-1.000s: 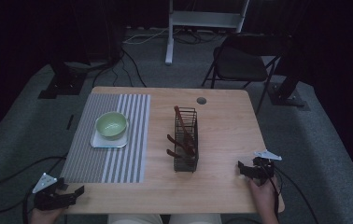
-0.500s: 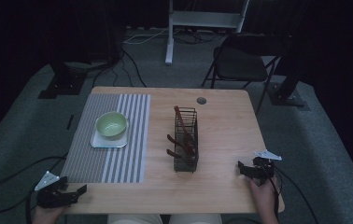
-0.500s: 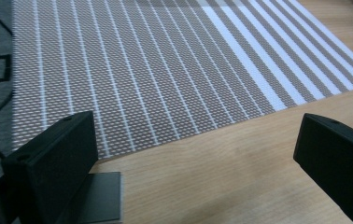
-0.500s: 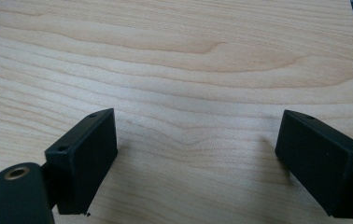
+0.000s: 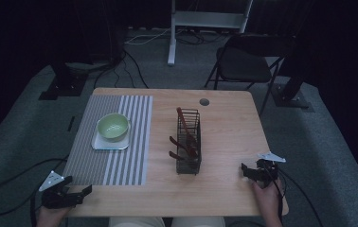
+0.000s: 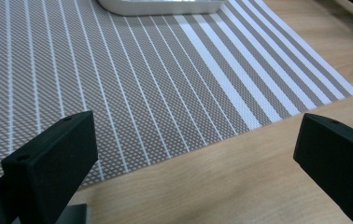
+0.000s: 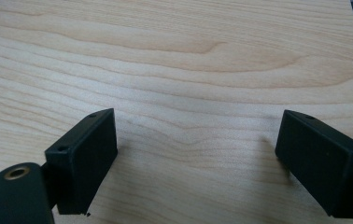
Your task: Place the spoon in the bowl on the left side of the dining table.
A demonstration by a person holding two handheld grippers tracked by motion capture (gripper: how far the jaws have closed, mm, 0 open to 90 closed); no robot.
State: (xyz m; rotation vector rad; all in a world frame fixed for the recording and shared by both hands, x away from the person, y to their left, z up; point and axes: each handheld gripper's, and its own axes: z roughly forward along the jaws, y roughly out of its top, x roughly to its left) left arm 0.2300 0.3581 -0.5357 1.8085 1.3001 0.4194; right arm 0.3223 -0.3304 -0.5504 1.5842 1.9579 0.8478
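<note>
My left gripper (image 5: 85,191) rests at the table's near-left corner, open and holding nothing, beside the striped placemat (image 5: 113,137). In the left gripper view its jaws stand wide apart over the striped placemat (image 6: 132,79), with a white tray edge (image 6: 160,5) at the top. My right gripper (image 5: 244,171) sits near the table's front right, open and holding nothing. The right gripper view has bare wooden tabletop (image 7: 188,70) between the spread jaws. A green bowl (image 5: 113,126) sits on a white tray (image 5: 100,144) on the mat. A black wire basket (image 5: 188,141) with brown utensils stands mid-table.
A round cable hole (image 5: 204,101) lies near the table's far edge. A folding chair (image 5: 246,64) and a white stand (image 5: 205,19) sit on the floor behind. Cables trail from both grippers over the grey carpet. Dark equipment bases flank the table.
The left gripper has shifted slightly right and toward the near edge. The right gripper has stayed put.
</note>
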